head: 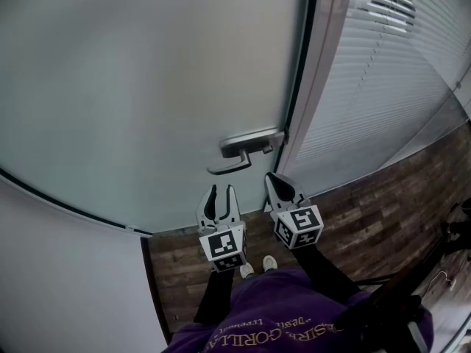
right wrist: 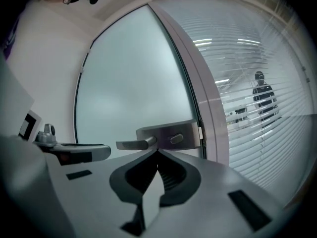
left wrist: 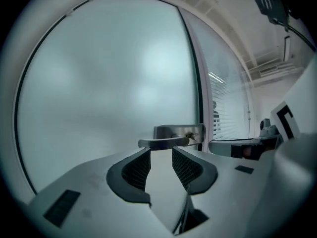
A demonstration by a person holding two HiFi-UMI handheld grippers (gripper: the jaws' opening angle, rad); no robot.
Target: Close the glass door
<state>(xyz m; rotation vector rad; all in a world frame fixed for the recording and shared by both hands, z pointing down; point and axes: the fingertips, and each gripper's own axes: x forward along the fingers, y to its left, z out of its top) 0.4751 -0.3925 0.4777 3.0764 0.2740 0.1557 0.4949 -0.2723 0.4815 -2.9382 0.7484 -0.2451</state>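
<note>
You stand on a wood-look floor (head: 368, 212) facing a frosted glass door (head: 147, 87). To its right, a pale door frame (head: 316, 72) borders a glazed partition hung with white venetian blinds (head: 383, 65). The door's handle edge lies right along the frame. Its metal lever handle (head: 237, 155) sits on a plate at that edge, with the lever pointing left, away from the frame.

Your left gripper (head: 221, 191) is held just below the lever, its fingers standing apart with nothing between them. In the left gripper view the lever crosses just beyond the tips, not touching them.

Your right gripper (head: 271, 179) is beside the left one, nearer the frame. Its fingers are closed tip to tip and hold nothing. In the right gripper view the handle plate sits straight ahead of the tips. Through the blinds in that view, a person (right wrist: 262, 100) stands well beyond the partition.
</note>
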